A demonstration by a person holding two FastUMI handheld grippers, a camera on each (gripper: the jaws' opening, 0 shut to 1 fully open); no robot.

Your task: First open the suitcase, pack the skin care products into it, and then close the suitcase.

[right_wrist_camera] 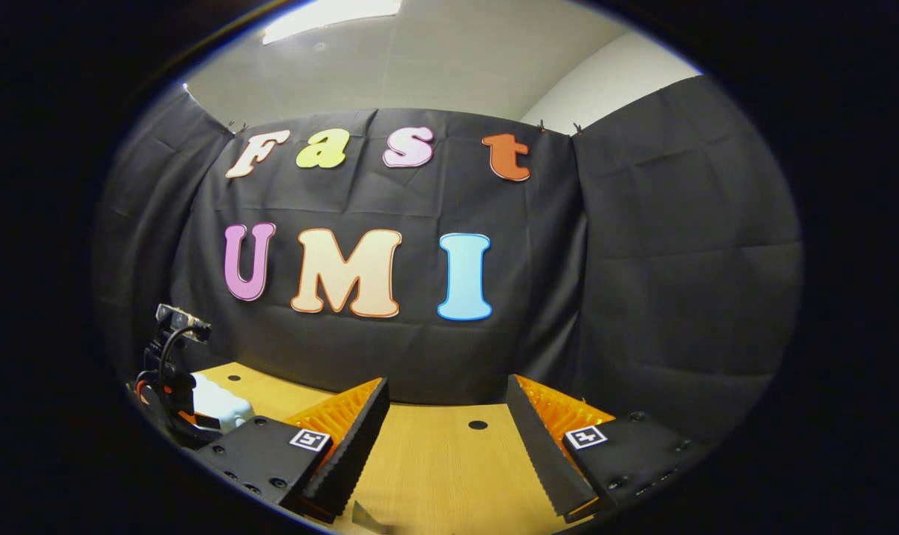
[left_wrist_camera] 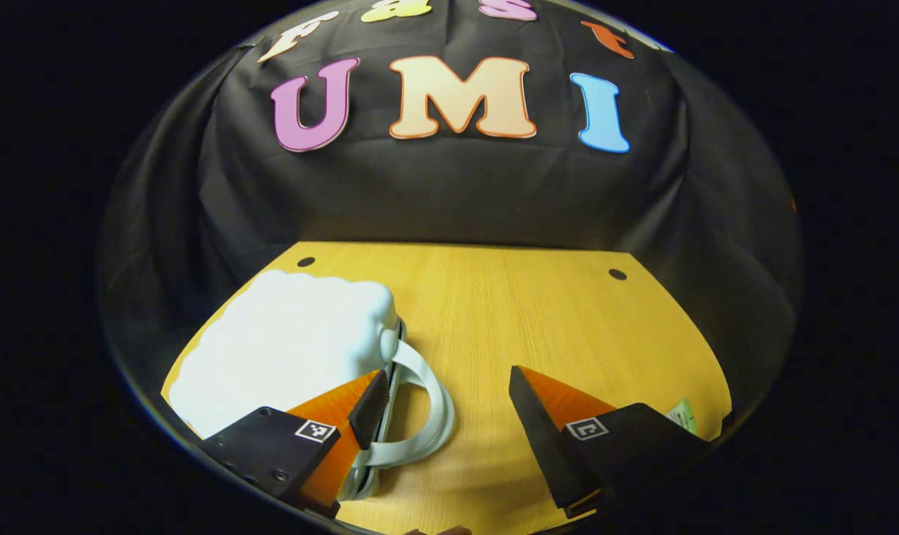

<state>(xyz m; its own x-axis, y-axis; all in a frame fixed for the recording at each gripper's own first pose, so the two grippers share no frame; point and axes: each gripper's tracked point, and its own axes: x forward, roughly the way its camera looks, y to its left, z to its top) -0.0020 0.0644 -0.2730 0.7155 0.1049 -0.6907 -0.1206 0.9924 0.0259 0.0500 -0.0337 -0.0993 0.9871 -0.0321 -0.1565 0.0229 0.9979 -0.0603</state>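
Closed white suitcase (left_wrist_camera: 286, 342) at the worktop's (left_wrist_camera: 539, 312) left edge.
Left gripper (left_wrist_camera: 449, 409) spread wide by its handle (left_wrist_camera: 427, 401) (one finger seemingly touching); right gripper (right_wrist_camera: 446, 438) agape, holding nothing.

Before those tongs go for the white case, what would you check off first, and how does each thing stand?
1. Suitcase closed: ok. Its white shell lies shut on the table.
2. Left tongs open: ok. The fingers stand wide apart with nothing between them.
3. Left tongs lined up on the handle: not ok. One finger lies over the case's edge beside the handle loop, the other over bare wood.
4. Right tongs free: ok. Open, above the table, holding nothing.
5. Skin care products within reach: cannot tell. A small green-and-white item peeks from behind a left finger, too hidden to identify.
6. Latch or zipper state: cannot tell.
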